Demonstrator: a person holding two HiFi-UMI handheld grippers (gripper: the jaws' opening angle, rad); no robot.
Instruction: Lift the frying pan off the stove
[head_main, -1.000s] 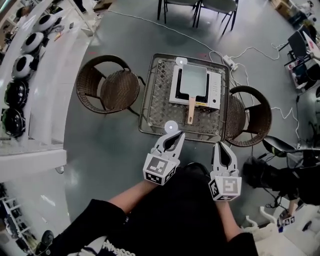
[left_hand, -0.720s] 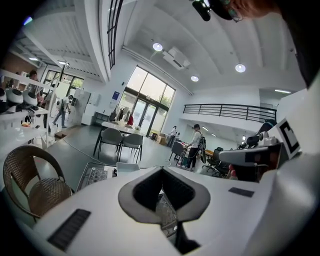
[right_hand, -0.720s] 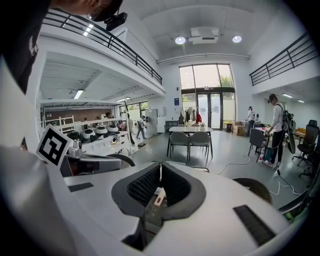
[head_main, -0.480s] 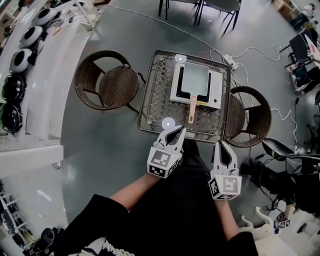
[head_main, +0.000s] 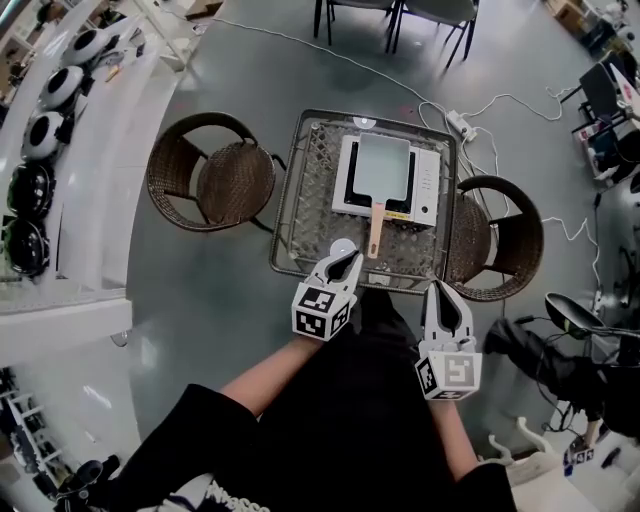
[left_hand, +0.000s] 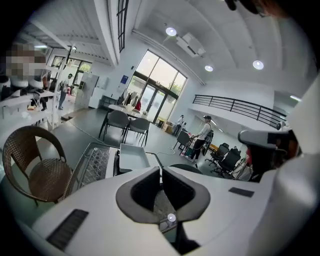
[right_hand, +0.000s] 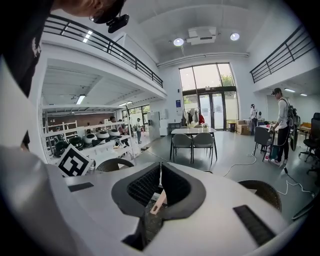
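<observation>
In the head view a grey rectangular frying pan (head_main: 382, 165) sits on a white stove (head_main: 428, 182) on the woven-top table (head_main: 310, 190), its wooden handle (head_main: 373, 230) pointing toward me. My left gripper (head_main: 351, 259) is shut and empty, its tips over the table's near edge just left of the handle's end. My right gripper (head_main: 438, 287) is also shut and empty, just short of the table edge to the right. The left gripper view shows the pan (left_hand: 132, 156) beyond the closed tips (left_hand: 160, 172). In the right gripper view the handle (right_hand: 159, 202) shows below the closed tips (right_hand: 160, 176).
Wicker chairs stand to the left (head_main: 212, 170) and right (head_main: 497, 235) of the table. A power strip with a white cable (head_main: 462, 125) lies on the floor behind it. A white counter with helmets (head_main: 45, 110) runs along the left. More chairs (head_main: 395, 15) stand farther back.
My left gripper has moved forward to the table's near edge, close to the pan handle. The right gripper has stayed about where it was.
</observation>
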